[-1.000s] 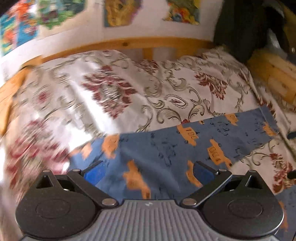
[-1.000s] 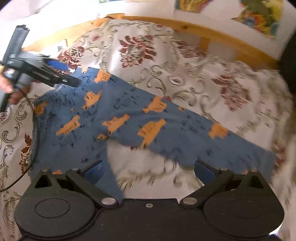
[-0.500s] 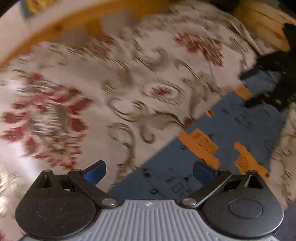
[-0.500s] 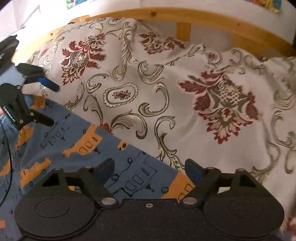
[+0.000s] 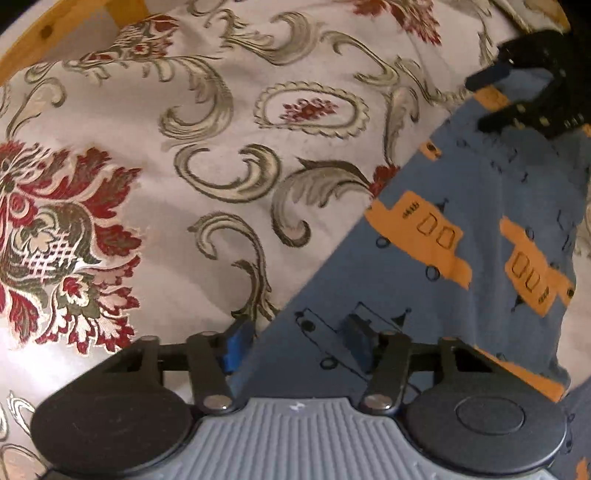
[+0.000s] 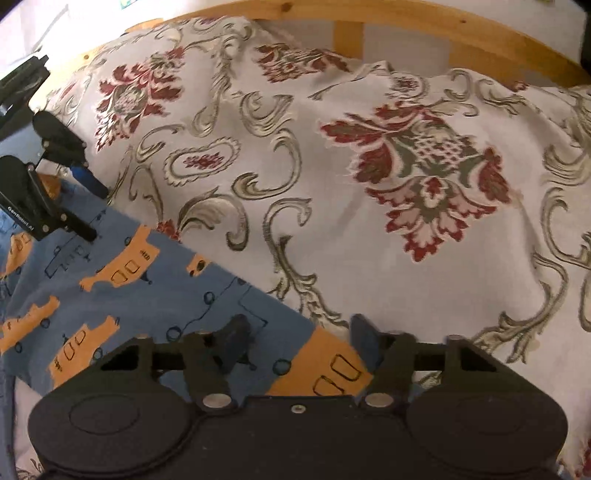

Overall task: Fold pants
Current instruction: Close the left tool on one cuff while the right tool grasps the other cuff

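Blue pants (image 5: 461, 221) printed with orange trucks lie flat on a floral bedspread (image 5: 166, 206). My left gripper (image 5: 297, 341) is low over their long upper edge, open about halfway, one finger over the bedspread and the other over the blue cloth. My right gripper (image 6: 300, 338) is further along the same edge of the pants (image 6: 129, 295), also half open, straddling an orange truck patch. Each wrist view shows the other gripper with its fingers apart over the pants: the right gripper (image 5: 487, 99) and the left gripper (image 6: 90, 208).
The cream bedspread (image 6: 406, 221) with red and olive flowers spreads out beyond the pants. A wooden bed rail (image 6: 406, 14) runs along its far side against a white wall. The same rail (image 5: 33, 48) shows at the upper left.
Both grippers dropped from above the bed down to the pants' upper edge. Their fingers have narrowed from wide open to about half open around the cloth edge.
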